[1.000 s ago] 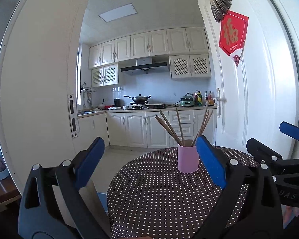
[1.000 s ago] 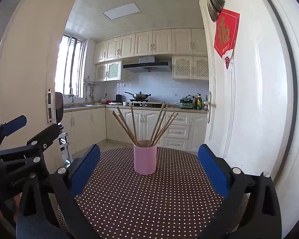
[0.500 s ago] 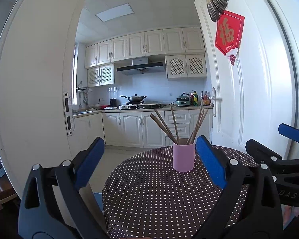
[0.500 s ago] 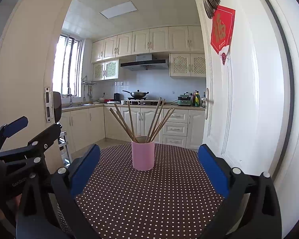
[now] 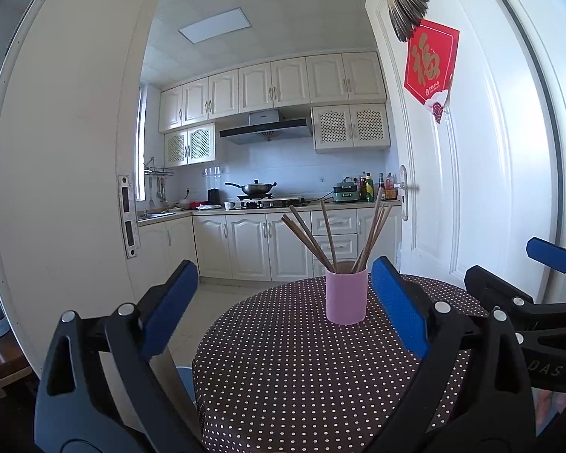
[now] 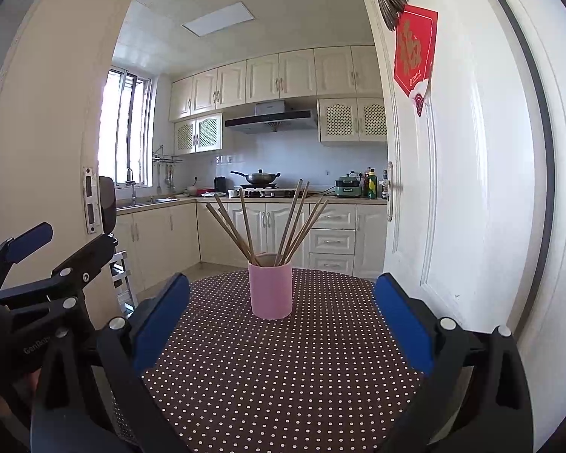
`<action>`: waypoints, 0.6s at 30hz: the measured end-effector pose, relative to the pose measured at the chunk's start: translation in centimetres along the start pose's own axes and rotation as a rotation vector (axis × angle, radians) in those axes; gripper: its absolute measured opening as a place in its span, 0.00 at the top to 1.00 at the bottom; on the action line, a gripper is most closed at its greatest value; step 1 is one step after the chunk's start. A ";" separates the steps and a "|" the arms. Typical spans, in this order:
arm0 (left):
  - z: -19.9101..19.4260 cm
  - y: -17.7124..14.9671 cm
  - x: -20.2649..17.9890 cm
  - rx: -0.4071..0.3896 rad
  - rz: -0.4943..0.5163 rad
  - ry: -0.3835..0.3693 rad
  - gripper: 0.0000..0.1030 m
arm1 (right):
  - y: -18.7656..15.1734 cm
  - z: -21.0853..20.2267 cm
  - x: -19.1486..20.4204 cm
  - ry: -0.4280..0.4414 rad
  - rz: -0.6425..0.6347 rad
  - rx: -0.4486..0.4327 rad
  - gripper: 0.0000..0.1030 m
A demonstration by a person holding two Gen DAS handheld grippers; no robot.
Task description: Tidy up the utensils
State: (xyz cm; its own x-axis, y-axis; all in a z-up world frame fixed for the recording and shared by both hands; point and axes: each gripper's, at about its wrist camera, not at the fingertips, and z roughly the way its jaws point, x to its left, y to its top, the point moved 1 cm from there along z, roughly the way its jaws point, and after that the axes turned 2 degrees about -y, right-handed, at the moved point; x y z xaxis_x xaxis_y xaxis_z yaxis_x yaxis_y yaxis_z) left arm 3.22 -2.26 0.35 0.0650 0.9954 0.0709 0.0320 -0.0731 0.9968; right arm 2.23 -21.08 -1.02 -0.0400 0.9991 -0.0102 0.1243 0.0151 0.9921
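My left gripper (image 5: pixel 283 313) hangs over the near edge of the table, blue pads spread wide, nothing between them. My right gripper (image 6: pixel 281 321) is likewise splayed and empty, beside the left one. Ahead of both, a pink cup (image 6: pixel 270 290) stands upright on the round table (image 6: pixel 283 370) with its brown polka-dot cloth; wooden chopsticks (image 6: pixel 283 222) fan out of it, leaning left and right. In the left wrist view the cup sits just beside the right-hand pad, apart from it. A white door (image 6: pixel 452 188) bearing a red paper ornament (image 6: pixel 413 49) stands close on the right. Beyond lie kitchen cabinets (image 5: pixel 268 245) and a wok (image 5: pixel 258 188) on the stove.
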 end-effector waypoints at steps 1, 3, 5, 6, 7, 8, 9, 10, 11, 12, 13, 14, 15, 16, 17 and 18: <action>0.0 0.0 0.1 0.000 -0.001 -0.001 0.11 | 0.0 0.0 0.0 0.001 0.001 0.000 0.08; -0.1 0.0 0.1 -0.005 -0.001 0.001 0.11 | 0.0 0.0 0.1 0.005 0.003 0.001 0.08; -0.2 0.0 0.1 -0.009 0.001 0.005 0.11 | -0.1 0.0 0.2 0.005 0.004 0.001 0.08; -0.2 0.0 0.1 -0.008 0.001 0.005 0.11 | -0.1 -0.1 0.3 0.004 0.004 0.002 0.08; -0.2 0.0 0.0 -0.008 0.001 0.005 0.11 | -0.1 -0.1 0.2 0.004 0.003 0.001 0.08; -0.2 0.0 0.0 -0.008 0.001 0.006 0.11 | -0.1 -0.1 0.3 0.003 0.003 0.002 0.08; -0.2 -0.1 0.1 -0.008 0.001 0.006 0.11 | -0.1 -0.1 0.3 0.001 0.003 0.002 0.08; -0.2 -0.1 0.0 -0.008 0.002 0.006 0.11 | -0.1 -0.2 0.4 -0.001 0.002 0.003 0.08; -0.2 -0.1 0.0 -0.007 0.002 0.006 0.11 | -0.1 -0.2 0.4 -0.002 0.002 0.002 0.08; -0.2 -0.1 0.0 -0.005 0.002 0.006 0.11 | -0.1 -0.3 0.5 -0.004 0.001 0.002 0.08; -0.1 -0.1 0.0 -0.002 0.002 0.006 0.11 | -0.1 -0.1 0.4 -0.005 0.000 0.003 0.08; -0.1 -0.1 0.0 -0.001 0.002 0.006 0.11 | -0.1 -0.1 0.4 -0.006 0.000 0.004 0.08; -0.1 -0.1 0.0 -0.001 0.001 0.005 0.11 | -0.2 -0.1 0.4 -0.006 0.000 0.005 0.08; -0.1 -0.1 0.0 -0.001 0.000 0.005 0.11 | -0.2 -0.2 0.4 -0.005 0.002 0.005 0.08; -0.1 -0.1 0.1 0.000 -0.001 0.004 0.11 | -0.2 -0.1 0.4 -0.004 0.003 0.005 0.08; -0.1 -0.1 0.0 -0.001 0.001 0.004 0.11 | -0.1 -0.1 0.4 -0.003 0.003 0.006 0.08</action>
State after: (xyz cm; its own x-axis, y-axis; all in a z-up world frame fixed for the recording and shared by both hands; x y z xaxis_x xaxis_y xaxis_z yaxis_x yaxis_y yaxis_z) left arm 3.14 -2.21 0.26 0.0609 0.9956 0.0719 0.0314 -0.0739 0.9968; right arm 2.10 -20.71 -1.15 -0.0364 0.9993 -0.0077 0.1305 0.0124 0.9914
